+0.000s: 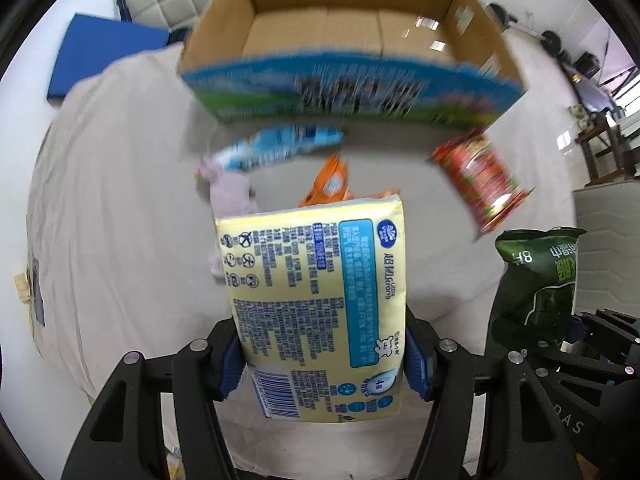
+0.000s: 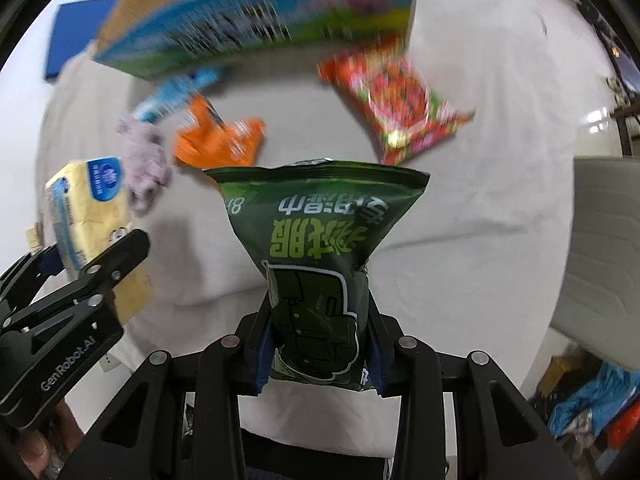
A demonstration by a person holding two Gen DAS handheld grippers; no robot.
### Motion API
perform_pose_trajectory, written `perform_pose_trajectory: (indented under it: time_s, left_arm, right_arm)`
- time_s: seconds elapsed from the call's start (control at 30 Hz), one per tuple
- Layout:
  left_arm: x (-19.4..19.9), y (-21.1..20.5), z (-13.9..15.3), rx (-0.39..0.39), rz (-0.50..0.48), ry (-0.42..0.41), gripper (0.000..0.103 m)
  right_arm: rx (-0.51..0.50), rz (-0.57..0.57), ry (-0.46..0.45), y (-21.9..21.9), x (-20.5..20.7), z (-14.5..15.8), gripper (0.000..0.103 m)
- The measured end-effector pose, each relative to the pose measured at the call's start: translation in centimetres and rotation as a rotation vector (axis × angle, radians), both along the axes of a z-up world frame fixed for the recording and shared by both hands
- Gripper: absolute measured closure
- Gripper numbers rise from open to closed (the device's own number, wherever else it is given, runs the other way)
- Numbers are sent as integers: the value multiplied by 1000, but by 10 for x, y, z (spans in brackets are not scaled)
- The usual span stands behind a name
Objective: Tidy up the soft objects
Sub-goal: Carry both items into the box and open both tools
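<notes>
My left gripper (image 1: 324,364) is shut on a yellow tissue pack (image 1: 316,304) and holds it above the white bed; the pack also shows in the right wrist view (image 2: 86,208). My right gripper (image 2: 318,354) is shut on a green snack bag (image 2: 316,248), seen also in the left wrist view (image 1: 544,276). An open cardboard box (image 1: 352,40) with a blue and green printed side stands ahead on the bed. Between me and the box lie a red snack bag (image 1: 480,176), an orange bag (image 2: 220,140), a blue packet (image 1: 276,146) and a pink soft toy (image 2: 146,160).
The bed's white sheet (image 1: 120,208) spreads under everything. A blue mat (image 1: 104,56) lies on the floor at the far left. A grey board (image 2: 600,256) stands at the right. Weights and furniture sit at the far right.
</notes>
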State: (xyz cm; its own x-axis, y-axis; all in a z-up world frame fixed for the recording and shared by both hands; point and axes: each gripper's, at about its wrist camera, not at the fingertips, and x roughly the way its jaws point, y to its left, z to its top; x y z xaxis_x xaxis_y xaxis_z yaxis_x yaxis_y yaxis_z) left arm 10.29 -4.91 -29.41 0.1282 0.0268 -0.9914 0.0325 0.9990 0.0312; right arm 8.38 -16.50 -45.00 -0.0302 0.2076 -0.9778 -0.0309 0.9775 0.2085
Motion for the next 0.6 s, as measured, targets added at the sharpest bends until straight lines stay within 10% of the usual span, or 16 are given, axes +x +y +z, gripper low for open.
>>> perform_pose_trajectory:
  time_s: [0.27, 0.6]
  left_arm:
    - [73, -18, 87, -114, -58, -107, 41]
    - [226, 7, 47, -188, -98, -92, 41]
  right_arm:
    - [66, -10, -165, -23, 50, 100, 64]
    - [21, -74, -249, -12, 177, 137, 64]
